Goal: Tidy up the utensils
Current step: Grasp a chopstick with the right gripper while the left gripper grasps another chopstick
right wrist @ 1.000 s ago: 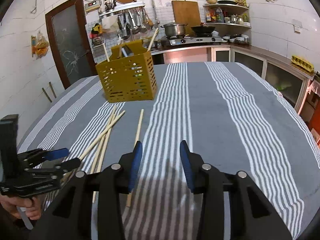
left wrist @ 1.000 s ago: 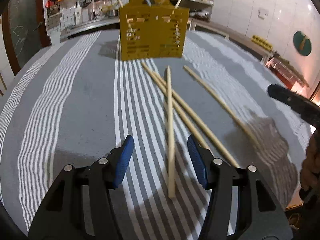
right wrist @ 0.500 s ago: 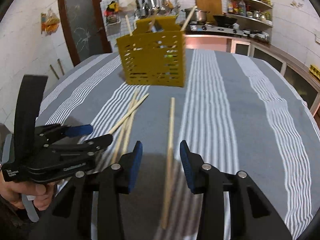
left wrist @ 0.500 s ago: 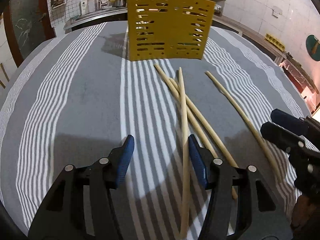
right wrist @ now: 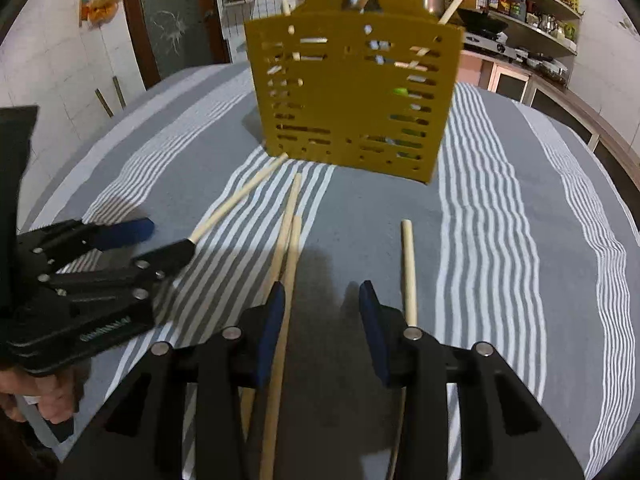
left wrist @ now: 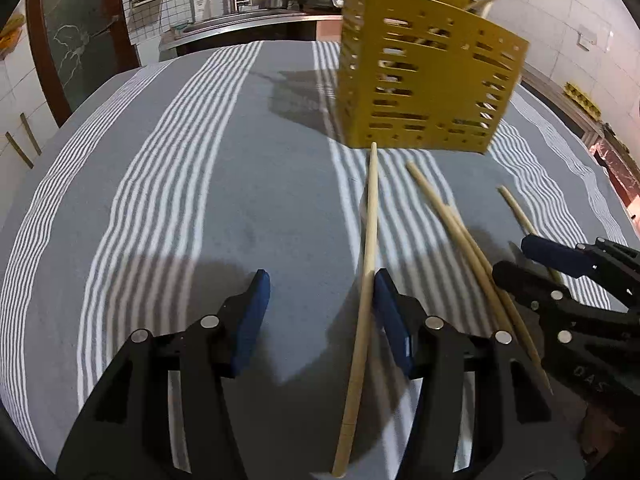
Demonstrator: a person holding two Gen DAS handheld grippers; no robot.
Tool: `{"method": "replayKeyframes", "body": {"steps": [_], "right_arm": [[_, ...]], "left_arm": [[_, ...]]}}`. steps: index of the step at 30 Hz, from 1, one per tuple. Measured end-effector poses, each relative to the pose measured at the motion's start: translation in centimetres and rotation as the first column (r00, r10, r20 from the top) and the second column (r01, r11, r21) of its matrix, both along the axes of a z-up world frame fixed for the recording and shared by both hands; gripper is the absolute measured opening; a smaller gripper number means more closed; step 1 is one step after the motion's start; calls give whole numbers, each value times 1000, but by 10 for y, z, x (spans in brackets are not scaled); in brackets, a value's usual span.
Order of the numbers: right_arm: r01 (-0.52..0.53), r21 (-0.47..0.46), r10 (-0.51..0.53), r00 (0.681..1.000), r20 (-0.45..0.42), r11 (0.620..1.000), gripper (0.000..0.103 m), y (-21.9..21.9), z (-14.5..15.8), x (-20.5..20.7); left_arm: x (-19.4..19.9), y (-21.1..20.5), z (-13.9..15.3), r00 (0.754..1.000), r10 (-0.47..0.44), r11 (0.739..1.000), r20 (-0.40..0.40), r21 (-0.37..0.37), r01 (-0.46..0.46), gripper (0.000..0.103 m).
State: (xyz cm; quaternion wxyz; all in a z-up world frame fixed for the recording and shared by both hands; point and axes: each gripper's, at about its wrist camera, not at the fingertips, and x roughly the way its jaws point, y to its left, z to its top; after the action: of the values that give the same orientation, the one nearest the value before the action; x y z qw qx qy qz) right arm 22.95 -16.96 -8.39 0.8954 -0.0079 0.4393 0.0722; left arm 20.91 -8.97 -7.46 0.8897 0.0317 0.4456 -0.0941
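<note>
Chopsticks [left wrist: 370,224], slender pale wood, on striped woven tablecloth [left wrist: 172,184]

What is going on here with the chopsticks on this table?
A person holds a gripper in each hand over a striped tablecloth, tidying loose wooden chopsticks into a yellow slotted utensil holder that already has some in it. Four lie in front of it. The left gripper is open around one chopstick; the right gripper is open above a crossed pair. Nothing is gripped.
</note>
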Motion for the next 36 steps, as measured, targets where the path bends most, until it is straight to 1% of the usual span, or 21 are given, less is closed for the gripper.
{"method": "replayKeyframes", "body": {"steps": [3, 5, 8, 9, 13, 15, 19, 23, 26, 28, 29, 31, 32, 33, 34, 35, 36], "right_arm": [[-5, -24, 5, 1000, -17, 1000, 37, 6, -4, 7], [3, -28, -4, 1000, -16, 1000, 33, 8, -5, 13], [13, 8, -13, 999, -32, 1000, 21, 9, -6, 22], [11, 10, -11, 999, -38, 1000, 14, 12, -6, 24], [31, -4, -31, 998, -53, 1000, 7, 17, -7, 31], [49, -6, -49, 997, -59, 999, 6, 16, -6, 34], [64, -14, -65, 995, -73, 998, 5, 15, -6, 42], [86, -30, -88, 993, -77, 996, 5, 12, -5, 51], [80, -37, -83, 993, -85, 996, 5, 10, -3, 60], [81, -31, -83, 992, -90, 996, 5, 10, -2, 64], [78, -30, -80, 993, -90, 997, 5, 11, -1, 65], [75, -21, -76, 993, -94, 997, 5, 9, -2, 68], [73, -16, -74, 993, -97, 997, 5, 8, -1, 69], [69, -12, -70, 993, -98, 998, 5, 8, 0, 69], [67, -4, -67, 993, -97, 998, 5, 7, 1, 69], [65, 6, -64, 994, -93, 998, 5, 6, 3, 69], [62, 22, -60, 995, -80, 998, 5, 5, 4, 68]], "left_arm": [[6, 2, -1, 1000, -1, 1000, -2, 6, 1, 54], [11, 2, -1, 1000, -7, 1000, -3, 13, 7, 54], [20, -1, 0, 1000, -15, 1000, -8, 15, 15, 54], [23, -1, 0, 1000, -17, 1000, -11, 15, 17, 54], [34, -5, 3, 999, -37, 999, -24, 6, 37, 55], [41, -8, 5, 998, -50, 999, -31, 4, 50, 57], [55, -21, 4, 995, -80, 997, -55, 8, 81, 58], [63, -34, 0, 994, -93, 994, -60, 44, 96, 59], [70, -37, -1, 994, -89, 995, -66, 46, 92, 60], [76, -39, 0, 994, -92, 994, -64, 55, 95, 57], [77, -39, -1, 994, -91, 994, -62, 58, 95, 53], [80, -40, 0, 993, -98, 993, -59, 64, 102, 44], [80, -40, 0, 993, -100, 993, -57, 64, 104, 35], [79, -41, 0, 993, -101, 992, -56, 64, 104, 30], [80, -40, 1, 993, -101, 993, -57, 62, 104, 29], [80, -39, 1, 993, -100, 993, -56, 59, 103, 25], [79, -38, 2, 994, -98, 993, -53, 55, 101, 16]]}}
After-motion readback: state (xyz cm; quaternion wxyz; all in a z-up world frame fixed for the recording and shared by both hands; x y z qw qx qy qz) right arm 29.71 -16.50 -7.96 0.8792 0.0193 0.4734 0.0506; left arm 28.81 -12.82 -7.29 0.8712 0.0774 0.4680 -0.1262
